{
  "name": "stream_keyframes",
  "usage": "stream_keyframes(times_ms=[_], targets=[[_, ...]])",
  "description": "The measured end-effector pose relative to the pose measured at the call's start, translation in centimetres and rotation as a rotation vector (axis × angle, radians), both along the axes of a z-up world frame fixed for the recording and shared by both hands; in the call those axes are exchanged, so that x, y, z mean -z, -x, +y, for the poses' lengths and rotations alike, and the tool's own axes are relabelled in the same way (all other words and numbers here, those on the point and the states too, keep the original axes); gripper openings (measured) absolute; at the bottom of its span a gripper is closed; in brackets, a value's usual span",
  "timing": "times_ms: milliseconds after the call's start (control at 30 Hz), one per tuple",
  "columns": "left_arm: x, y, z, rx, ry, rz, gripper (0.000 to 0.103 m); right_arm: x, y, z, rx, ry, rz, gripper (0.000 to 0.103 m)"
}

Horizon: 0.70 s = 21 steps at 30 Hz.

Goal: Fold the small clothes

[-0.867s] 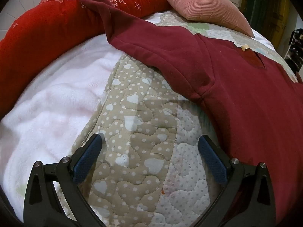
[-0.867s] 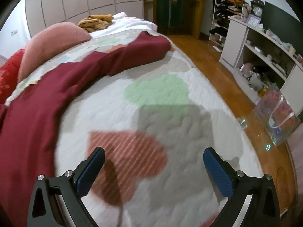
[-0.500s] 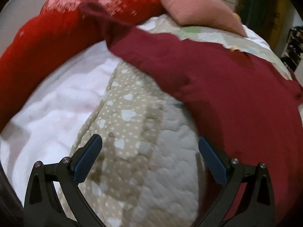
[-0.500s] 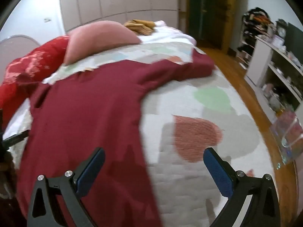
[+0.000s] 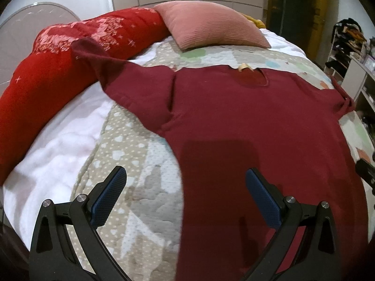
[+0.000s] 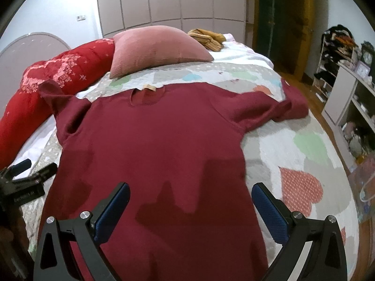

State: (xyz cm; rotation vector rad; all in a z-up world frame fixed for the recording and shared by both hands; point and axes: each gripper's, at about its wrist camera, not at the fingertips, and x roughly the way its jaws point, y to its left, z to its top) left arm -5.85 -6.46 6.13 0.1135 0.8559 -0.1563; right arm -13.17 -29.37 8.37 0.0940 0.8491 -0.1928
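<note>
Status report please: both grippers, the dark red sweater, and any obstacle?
Left gripper open, empty. Right gripper open, empty. Dark red knit sweater flat on quilt, unfolded; one sleeve lies on red bolster. Pink pillow beyond collar, apart.

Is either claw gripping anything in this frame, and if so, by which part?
Nothing is held. The left claw and the right claw are both open above the dark red long-sleeved knit sweater, which lies spread flat on the bed.
</note>
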Motion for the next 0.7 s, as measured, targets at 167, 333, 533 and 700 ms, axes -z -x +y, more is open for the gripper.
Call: stream_keyframes(times_ms=[167, 333, 533, 700], targets=[[0.0, -0.1, -1.2, 0.014, -0.008, 0.005, 0.102, -0.2, -1.1, 0.8, -0.009, 0.001, -0.006, 0.103], [0.2, -0.2, -1.6, 0.011, -0.008, 0.004, 0.102, 0.0, -1.9, 1.4, -0.01, 0.01, -0.005, 0.103], [0.4, -0.4, -2.3, 0.021, -0.003, 0.007, 0.102, 0.4, -2.5, 1.1, 0.018, 0.015, -0.009, 0.103], [0.7, -0.6, -3.1, 0.042, 0.008, 0.022, 0.102, 0.6, -2.9, 0.9, 0.022, 0.019, 0.001, 0.103]])
